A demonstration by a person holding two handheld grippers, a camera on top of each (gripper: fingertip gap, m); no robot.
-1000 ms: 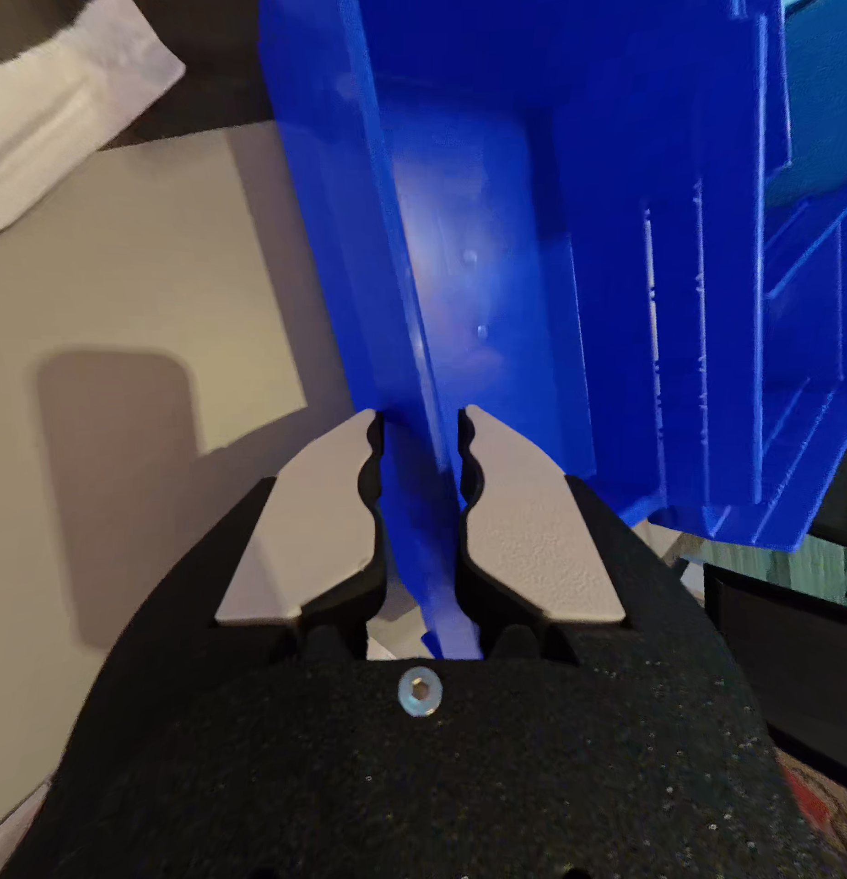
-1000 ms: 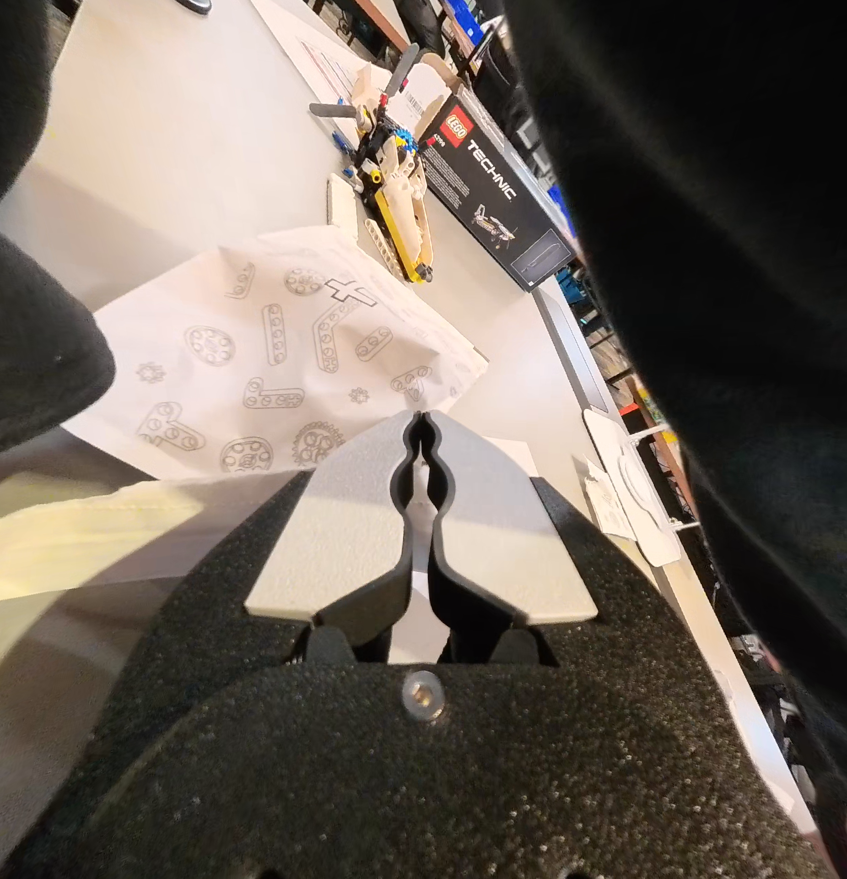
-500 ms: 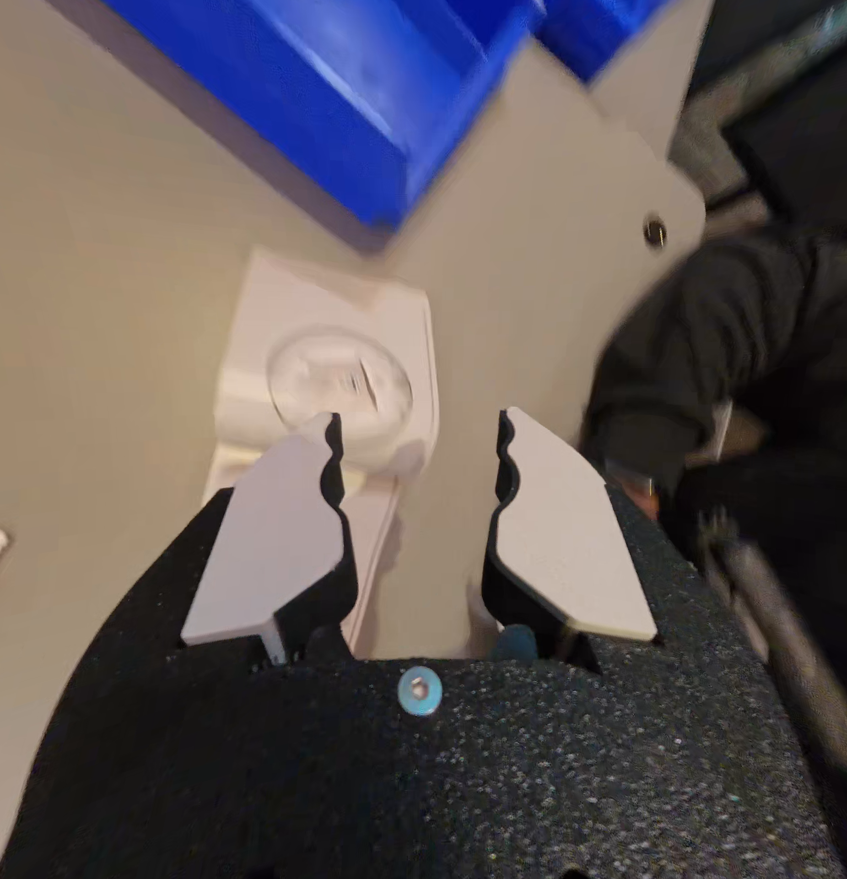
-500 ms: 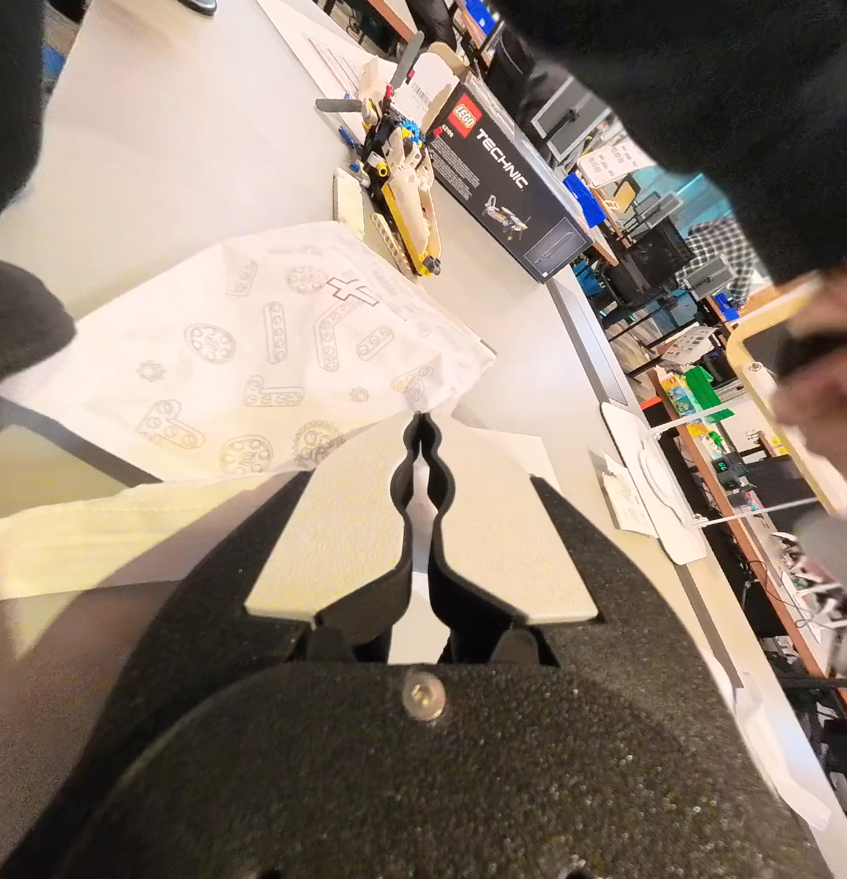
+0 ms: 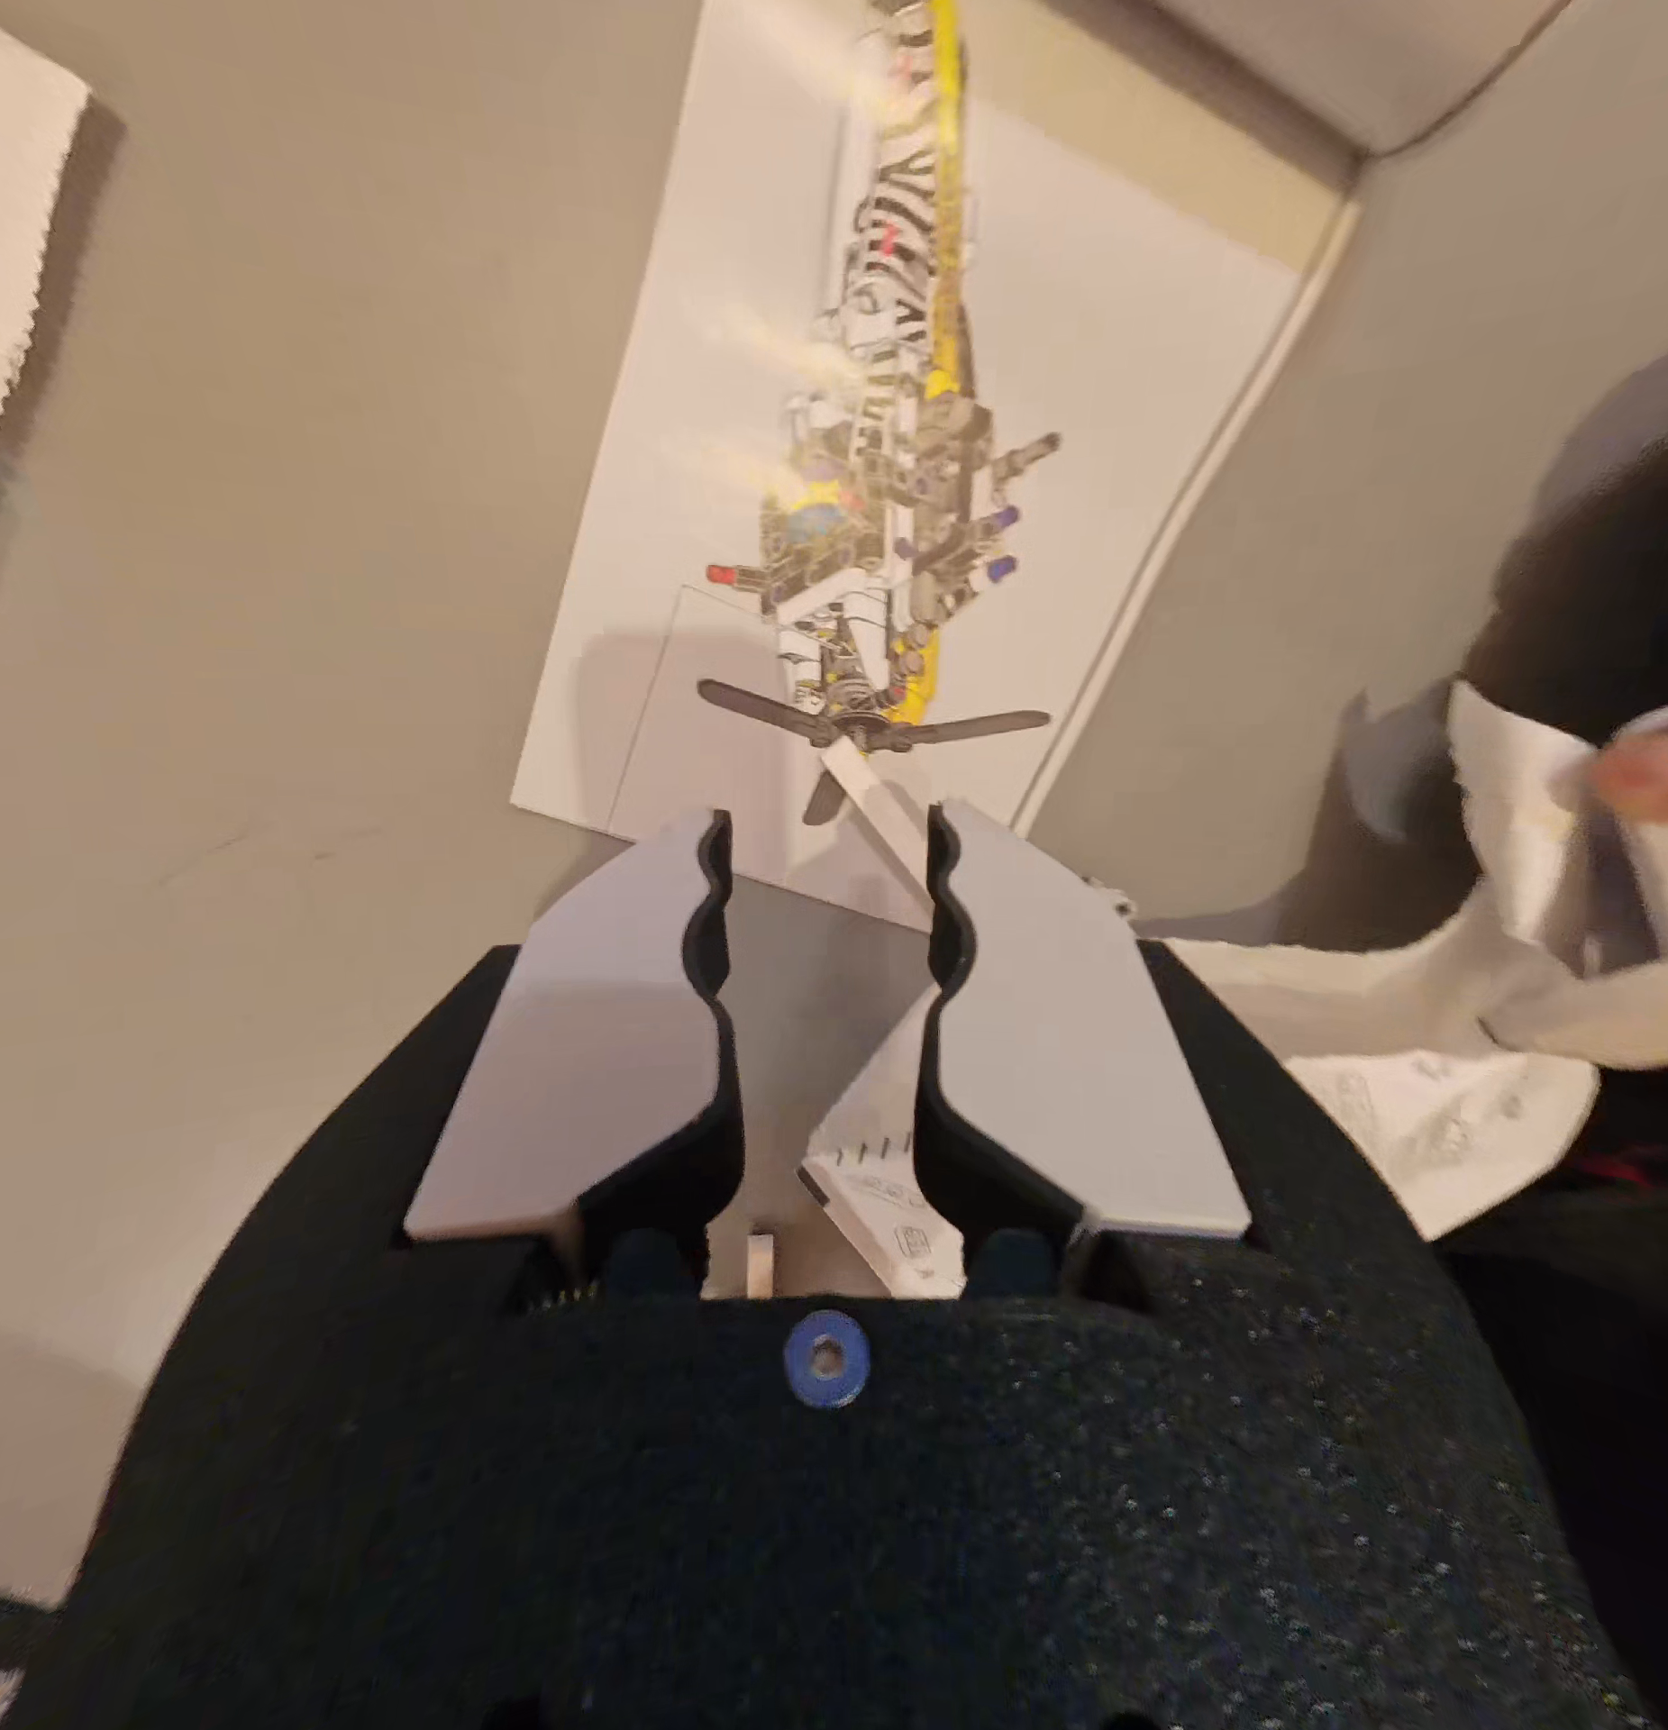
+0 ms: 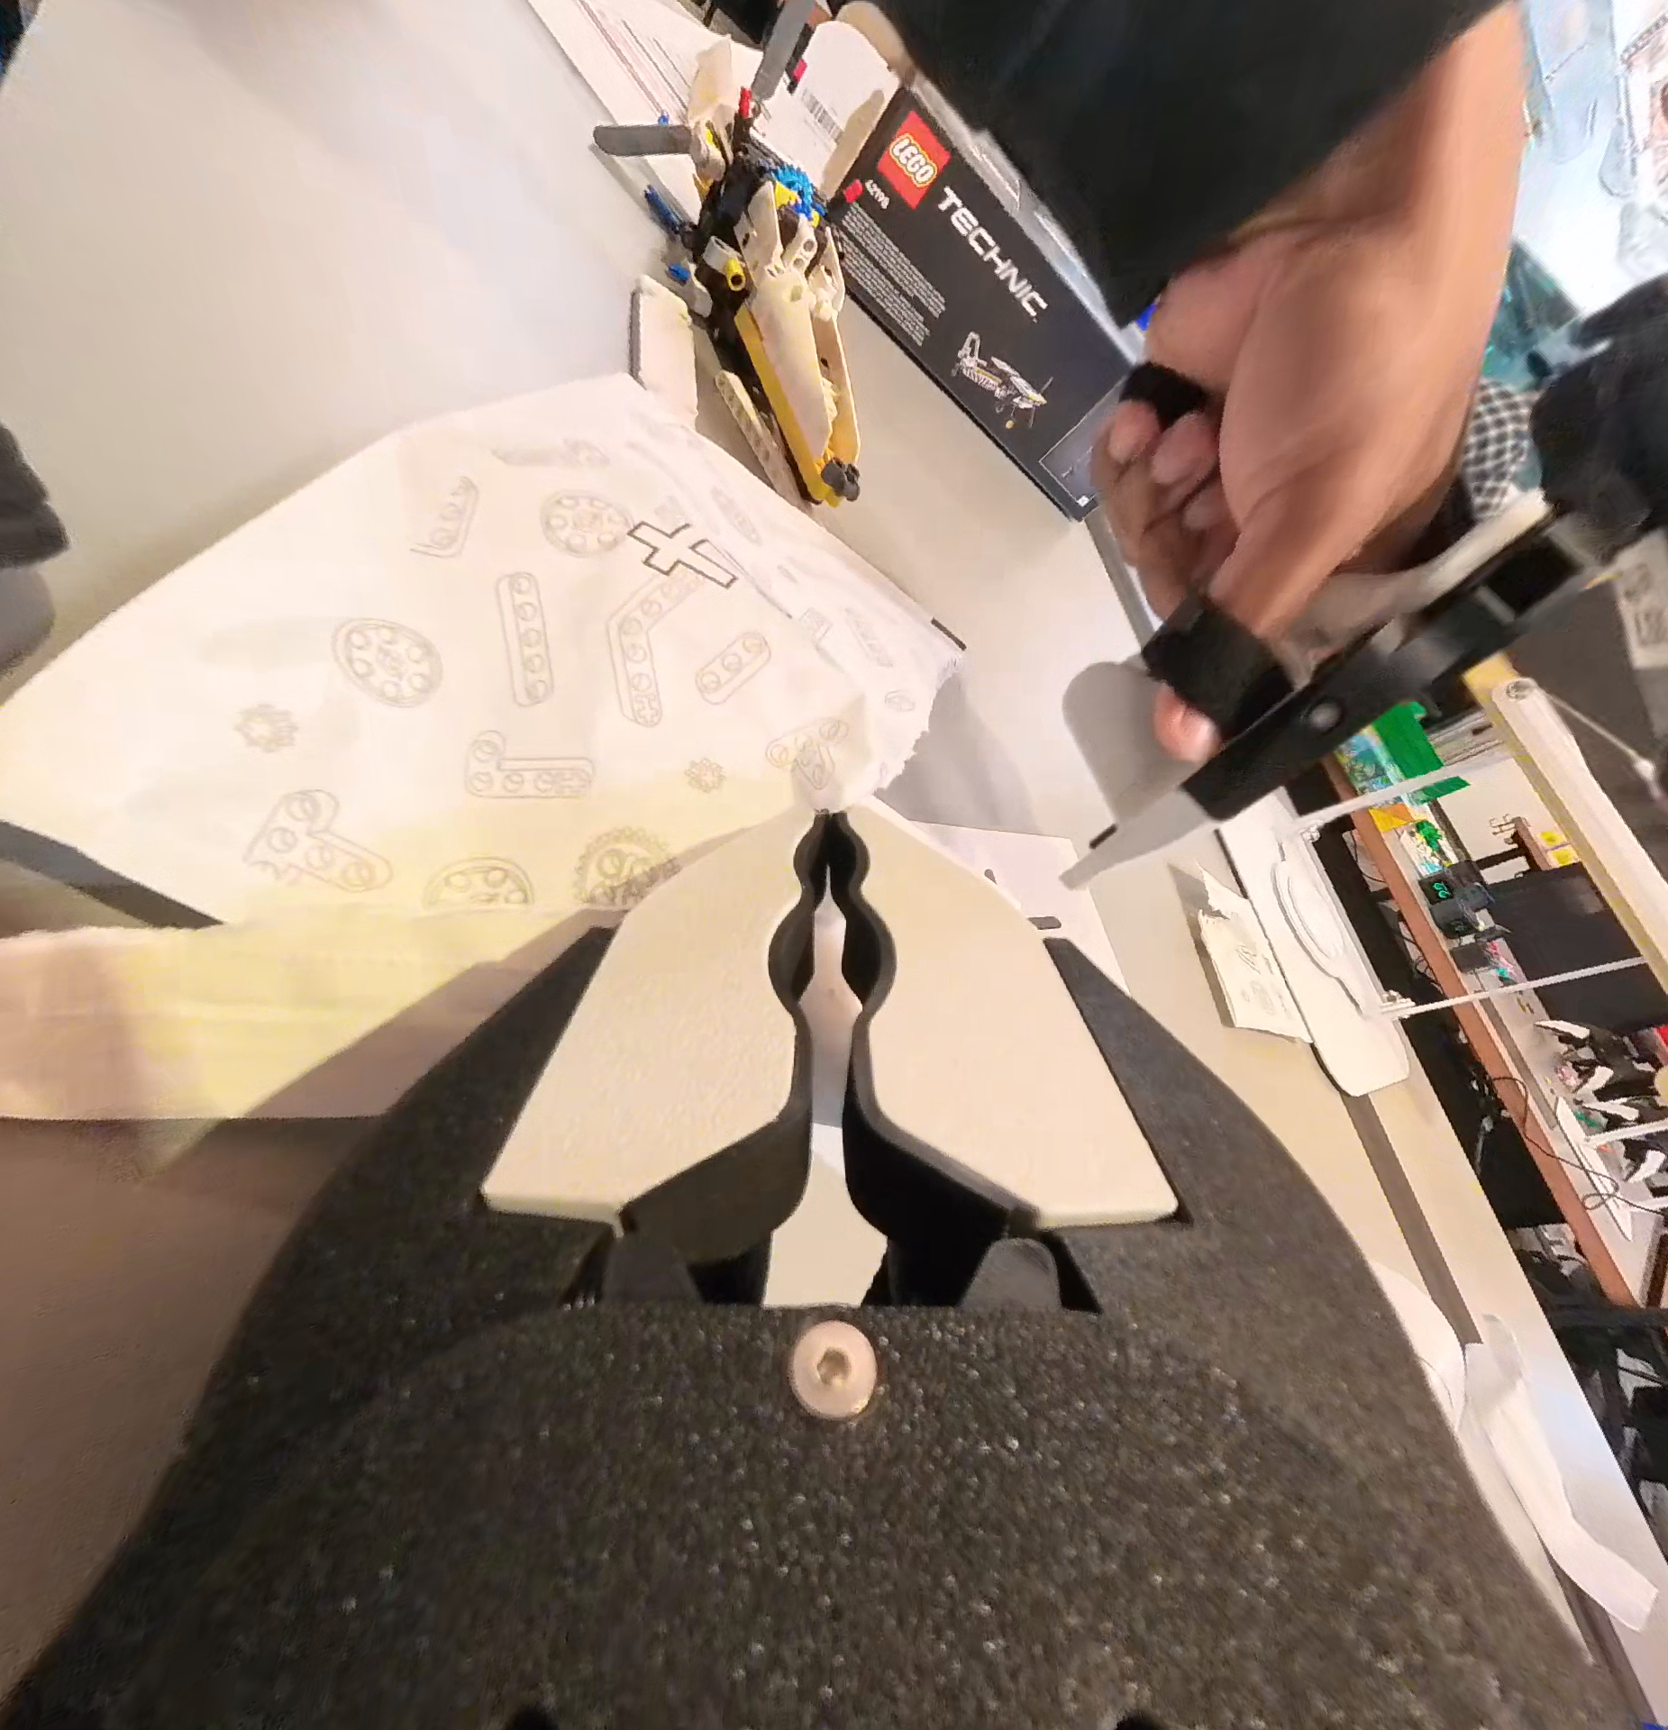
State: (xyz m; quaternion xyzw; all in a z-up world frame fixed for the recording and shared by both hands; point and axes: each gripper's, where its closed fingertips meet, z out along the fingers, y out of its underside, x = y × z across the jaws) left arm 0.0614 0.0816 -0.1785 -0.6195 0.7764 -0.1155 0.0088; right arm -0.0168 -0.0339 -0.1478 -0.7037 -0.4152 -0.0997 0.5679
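My left gripper (image 5: 825, 833) is open and empty, pointing down over a grey table (image 5: 324, 468). Just beyond its tips lies a white and yellow toy plane (image 5: 895, 524) built of bricks, with a grey propeller (image 5: 867, 721), on a white sheet (image 5: 680, 524). My right gripper (image 6: 830, 822) is shut on the corner of a white paper bag (image 6: 493, 674) printed with outlines of parts. The bag stretches away to the left above the table. The bag also shows at the right of the left wrist view (image 5: 1513, 1030). A hand (image 6: 1298, 487) holds the left gripper at the right of the right wrist view.
The toy plane (image 6: 783, 309) stands beside a black carton (image 6: 980, 309) at the far side of the table (image 6: 249, 234). A white holder and paper scraps (image 6: 1279, 955) lie near the table's right edge. Shelves with clutter stand beyond. A white paper edge (image 5: 15, 262) shows at upper left. My left tips are roughly 4 cm from the grey propeller (image 5: 867, 721).
A second ago a blue bin's wall stood between my left pads; the left gripper has opened, swung away from the bin and now hangs over the plane. The right gripper has stayed shut on the bag.
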